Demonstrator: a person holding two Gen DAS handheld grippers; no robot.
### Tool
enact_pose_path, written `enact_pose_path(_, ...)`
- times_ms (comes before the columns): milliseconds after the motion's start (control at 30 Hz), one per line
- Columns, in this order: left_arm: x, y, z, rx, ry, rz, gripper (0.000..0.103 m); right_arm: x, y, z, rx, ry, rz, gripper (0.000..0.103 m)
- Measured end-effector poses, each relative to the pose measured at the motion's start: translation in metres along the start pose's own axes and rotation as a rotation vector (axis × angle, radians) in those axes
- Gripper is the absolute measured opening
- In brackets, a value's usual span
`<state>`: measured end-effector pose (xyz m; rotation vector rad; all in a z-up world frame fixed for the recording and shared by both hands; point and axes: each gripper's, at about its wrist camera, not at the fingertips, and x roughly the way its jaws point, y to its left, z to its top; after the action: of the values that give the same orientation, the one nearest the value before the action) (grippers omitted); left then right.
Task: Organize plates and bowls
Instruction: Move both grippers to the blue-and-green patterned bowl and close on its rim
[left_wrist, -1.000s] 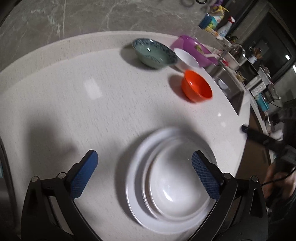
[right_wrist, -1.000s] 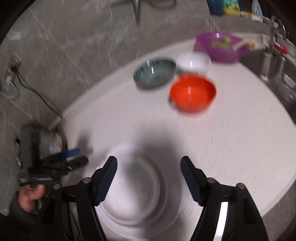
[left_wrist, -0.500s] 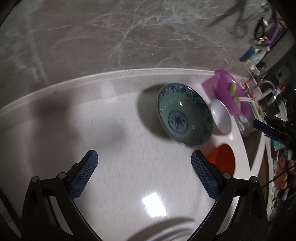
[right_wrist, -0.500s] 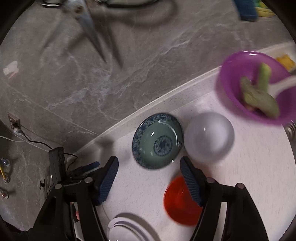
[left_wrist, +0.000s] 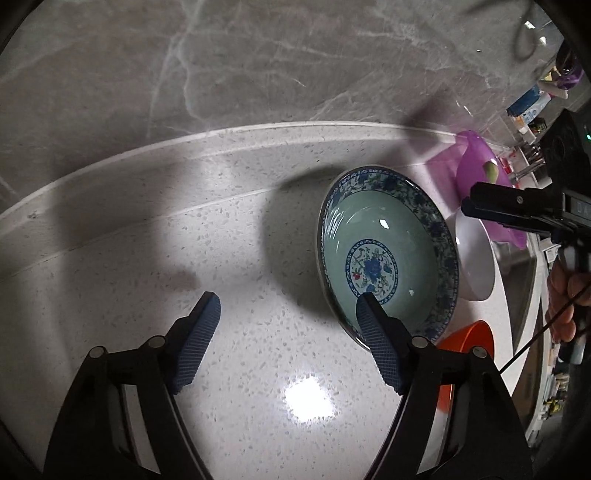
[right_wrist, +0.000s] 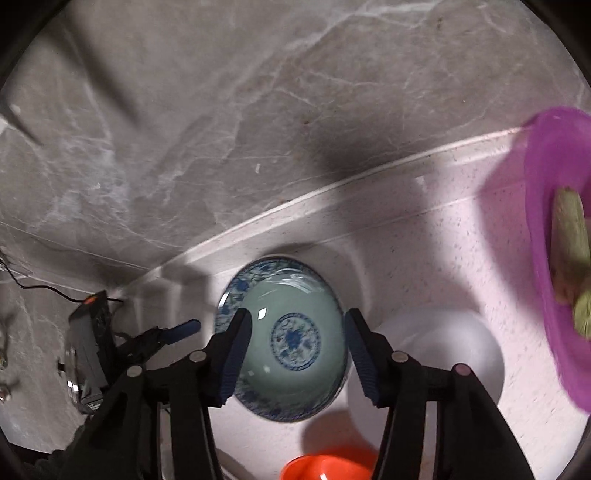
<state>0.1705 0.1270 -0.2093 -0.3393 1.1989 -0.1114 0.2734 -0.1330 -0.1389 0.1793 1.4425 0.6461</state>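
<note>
- Progress, as a judgement: the sorting looks early for the bowls. All four bowls in view sit separately on the pale speckled stone surface (left_wrist: 110, 258); none is nested.
- Task thing: the green ceramic bowl with a blue floral rim (left_wrist: 384, 254) stands upright near the surface's back edge, just beside a plain white bowl (right_wrist: 443, 354).
- Count: one green patterned bowl, one white bowl, one orange plastic bowl (right_wrist: 325, 467), and one purple plastic bowl holding greenish food (right_wrist: 554, 229). No plates are in view.
- Left gripper (left_wrist: 288, 321): fingers closing and empty, one blue finger (left_wrist: 376, 343) over the green bowl's near rim.
- Right gripper (right_wrist: 295, 350): fingers closing above the green bowl, framing it, not pressing on it.
- Left to do: grasp and stack the bowls.
</note>
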Motion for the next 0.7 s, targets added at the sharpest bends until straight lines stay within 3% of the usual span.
enact_pose_path(267,0.022,-0.011,0.002,0.008,0.010,0.008,0.069,0.019,-0.003,0.007,-0.026,0.058,-0.036,0.055)
enact_pose_path(400,0.030,-0.017,0.004,0.008,0.015,0.003,0.052,0.026,-0.003,0.007,-0.041,0.086,-0.055,0.051)
enact_pose_path(533,0.039,-0.025,0.005,0.008,0.023,0.000,0.049,0.034,0.000,0.006,-0.053,0.104,-0.078,0.049)
enact_pose_path(700,0.047,-0.034,0.006,0.007,0.031,-0.032,0.034,0.037,0.007,0.005,-0.061,0.100,-0.102,0.045)
